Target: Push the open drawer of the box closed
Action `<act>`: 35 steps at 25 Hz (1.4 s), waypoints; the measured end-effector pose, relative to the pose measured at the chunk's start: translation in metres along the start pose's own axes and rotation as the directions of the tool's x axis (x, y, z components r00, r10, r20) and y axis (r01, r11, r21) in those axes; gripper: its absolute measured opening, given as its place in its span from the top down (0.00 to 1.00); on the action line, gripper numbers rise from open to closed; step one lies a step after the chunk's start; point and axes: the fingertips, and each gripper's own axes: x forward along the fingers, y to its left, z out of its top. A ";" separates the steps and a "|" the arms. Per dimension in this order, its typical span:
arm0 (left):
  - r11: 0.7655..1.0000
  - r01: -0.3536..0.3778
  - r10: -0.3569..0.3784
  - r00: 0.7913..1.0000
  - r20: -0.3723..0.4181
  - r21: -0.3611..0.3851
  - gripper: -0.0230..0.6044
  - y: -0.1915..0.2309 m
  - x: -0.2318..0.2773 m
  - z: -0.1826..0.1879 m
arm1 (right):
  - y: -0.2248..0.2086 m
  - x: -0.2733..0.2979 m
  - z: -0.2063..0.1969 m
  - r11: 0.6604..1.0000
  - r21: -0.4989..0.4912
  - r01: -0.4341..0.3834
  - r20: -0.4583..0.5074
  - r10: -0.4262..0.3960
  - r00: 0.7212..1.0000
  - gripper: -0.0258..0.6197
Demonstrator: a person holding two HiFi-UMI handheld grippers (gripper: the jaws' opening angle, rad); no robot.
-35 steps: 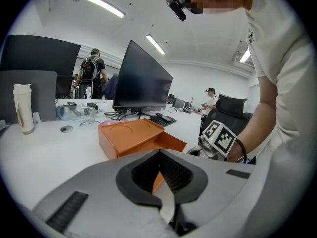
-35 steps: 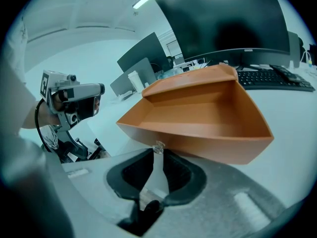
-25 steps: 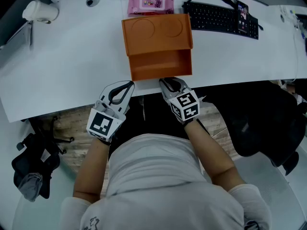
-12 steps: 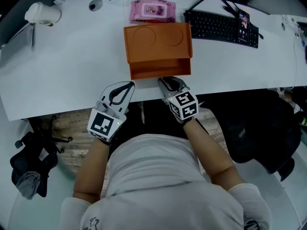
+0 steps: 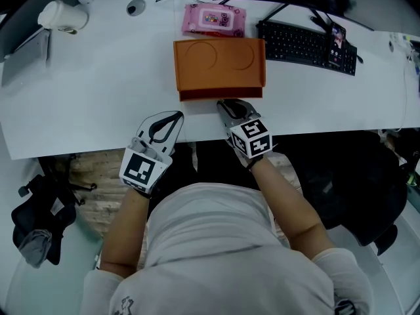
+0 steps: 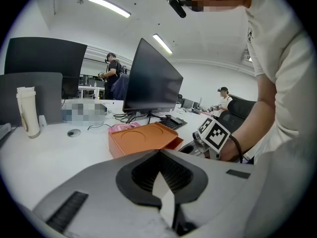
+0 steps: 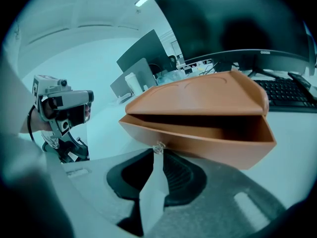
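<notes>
1. Cup (image 5: 60,15) at the far left of the white table (image 5: 85,104).
2. Left gripper (image 5: 176,117) is over the table's near edge, near the box's front-left corner. Its jaws are closed tip to tip with nothing between them, as the left gripper view (image 6: 160,151) shows.
3. Orange box (image 5: 219,61) sits mid-table, with a pink wipes pack (image 5: 214,20) just behind it.
4. Drawer (image 5: 220,95) is nearly in. Only a thin strip sticks out of the box front, toward the person.
5. Right gripper (image 5: 226,105) is at the drawer front, right of centre. Its jaws are closed together and empty, and the tips (image 7: 157,150) touch the drawer front (image 7: 213,145) at a small knob (image 7: 158,146).
6. Keyboard (image 5: 302,41) is right of the box, with a phone (image 5: 338,39) at its right end.
</notes>
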 end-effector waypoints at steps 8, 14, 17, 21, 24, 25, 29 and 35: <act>1.000 -0.020 0.020 1.000 -0.003 -0.008 0.97 0.005 0.003 0.002 | -0.011 0.009 0.016 1.000 -0.014 -0.012 0.000 0.012 1.000 0.86; 0.999 -0.034 0.034 0.999 -0.008 -0.019 0.97 0.007 0.003 0.001 | -0.015 0.013 0.023 1.000 -0.023 -0.018 0.003 0.018 1.000 0.86; 0.999 -0.041 0.041 0.999 -0.009 -0.024 0.97 0.007 0.002 -0.002 | -0.015 0.013 0.023 0.999 -0.026 -0.024 0.002 0.024 1.000 0.86; 0.999 -0.043 0.043 0.999 -0.007 -0.025 0.97 0.008 0.002 -0.005 | -0.016 0.014 0.023 1.000 -0.021 -0.022 0.004 0.022 1.000 0.86; 0.999 -0.041 0.041 0.999 -0.003 -0.023 0.97 0.008 -0.001 -0.005 | -0.014 0.013 0.023 1.000 -0.016 -0.015 0.005 0.015 1.000 0.83; 0.999 -0.039 0.039 0.999 -0.001 -0.021 0.97 0.007 -0.002 -0.005 | -0.013 0.013 0.022 1.000 -0.014 -0.013 0.005 0.013 1.000 0.82; 1.000 -0.027 0.027 1.000 0.010 -0.006 0.97 0.002 -0.009 -0.003 | -0.012 0.004 0.021 1.000 -0.012 0.010 0.015 -0.010 1.000 0.81; 0.999 -0.018 0.015 0.997 0.075 0.044 0.97 -0.010 -0.040 0.011 | 0.004 -0.020 0.028 0.997 -0.020 0.073 0.068 -0.072 0.995 0.81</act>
